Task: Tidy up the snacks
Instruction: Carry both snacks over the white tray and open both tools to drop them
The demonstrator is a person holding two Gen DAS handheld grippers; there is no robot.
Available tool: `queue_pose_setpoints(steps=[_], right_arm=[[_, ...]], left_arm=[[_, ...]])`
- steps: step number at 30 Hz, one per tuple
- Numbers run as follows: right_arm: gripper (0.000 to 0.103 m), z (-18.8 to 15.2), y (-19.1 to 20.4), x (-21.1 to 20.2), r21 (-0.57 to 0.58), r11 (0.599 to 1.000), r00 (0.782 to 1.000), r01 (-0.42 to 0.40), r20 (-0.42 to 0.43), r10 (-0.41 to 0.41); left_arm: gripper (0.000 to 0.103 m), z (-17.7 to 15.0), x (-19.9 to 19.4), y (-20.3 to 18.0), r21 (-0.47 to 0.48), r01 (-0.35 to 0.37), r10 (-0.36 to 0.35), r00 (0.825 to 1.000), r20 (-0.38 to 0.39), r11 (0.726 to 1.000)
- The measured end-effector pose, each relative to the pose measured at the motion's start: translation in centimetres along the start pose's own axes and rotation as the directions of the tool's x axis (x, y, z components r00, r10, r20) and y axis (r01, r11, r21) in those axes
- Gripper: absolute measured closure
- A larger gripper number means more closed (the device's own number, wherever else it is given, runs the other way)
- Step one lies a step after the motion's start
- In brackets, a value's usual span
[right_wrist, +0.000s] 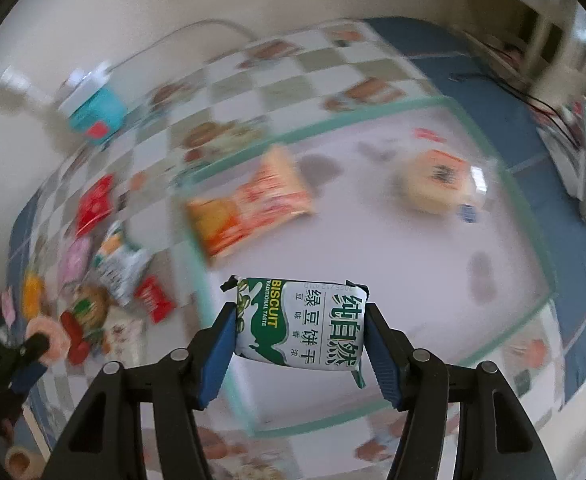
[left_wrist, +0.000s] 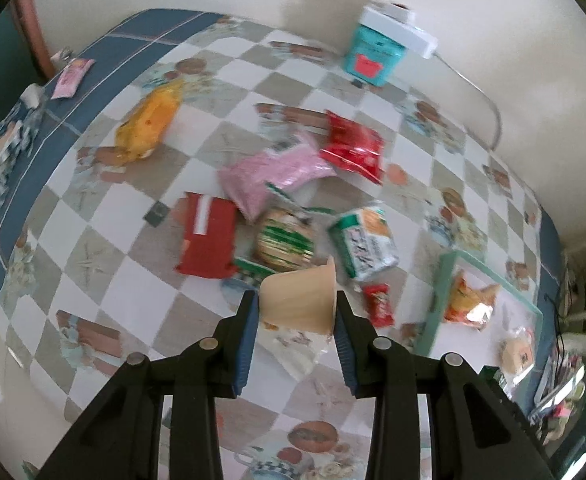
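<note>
Heavily smeared right-wrist view, loose snacks at the left edge barely readable; sharper on the left wrist, though its far corners blur out. In the green-rimmed clear bin [right_wrist: 505,184], two items: an orange snack bag [right_wrist: 249,208] near the left wall and a round pale pastry pack [right_wrist: 437,184] toward the far right corner, label unreadable. Same bin [left_wrist: 439,280] cut off at the right of the left-wrist view. Right gripper [right_wrist: 299,330] clamped on a green-and-white biscuit pack [right_wrist: 299,324], held above the bin's near left corner. Left gripper [left_wrist: 297,308] pinching a beige pudding cup [left_wrist: 299,300] lying sideways, up off the checkered tablecloth [left_wrist: 105,264]. Beyond it, a loose pile: red packet [left_wrist: 207,236], pink bag [left_wrist: 273,172], red bag [left_wrist: 353,148], round green-striped pack [left_wrist: 285,240], green-orange pack [left_wrist: 365,240], small red candy [left_wrist: 379,304]. Yellow bag [left_wrist: 149,124] apart at left. Teal tin [left_wrist: 373,54] against the wall.
</note>
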State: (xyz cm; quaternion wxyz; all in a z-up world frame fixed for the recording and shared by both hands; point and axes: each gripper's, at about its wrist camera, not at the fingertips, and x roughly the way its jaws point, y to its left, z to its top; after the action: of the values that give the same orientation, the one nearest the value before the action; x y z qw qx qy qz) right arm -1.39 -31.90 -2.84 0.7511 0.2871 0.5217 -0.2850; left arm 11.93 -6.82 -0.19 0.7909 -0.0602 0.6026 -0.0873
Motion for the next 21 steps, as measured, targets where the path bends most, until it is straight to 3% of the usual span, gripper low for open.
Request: queue_pose_setpoints(steps=[11, 21], right_arm=[[0.038, 1.3, -8.6, -0.3, 0.179, 0.982, 0.998, 0.056, -0.013, -0.054], [0.037, 1.9, -14.1, -0.6, 0.258, 0.961, 0.995, 0.1, -0.018, -0.099]], left_arm=[[0.065, -3.5, 0.8, -7.4, 0.16, 0.068, -0.058, 0.996, -0.068, 0.985], [0.065, -7.8, 2.2, -14.8, 0.322, 0.136, -0.088, 0.983, -0.161, 0.937]])
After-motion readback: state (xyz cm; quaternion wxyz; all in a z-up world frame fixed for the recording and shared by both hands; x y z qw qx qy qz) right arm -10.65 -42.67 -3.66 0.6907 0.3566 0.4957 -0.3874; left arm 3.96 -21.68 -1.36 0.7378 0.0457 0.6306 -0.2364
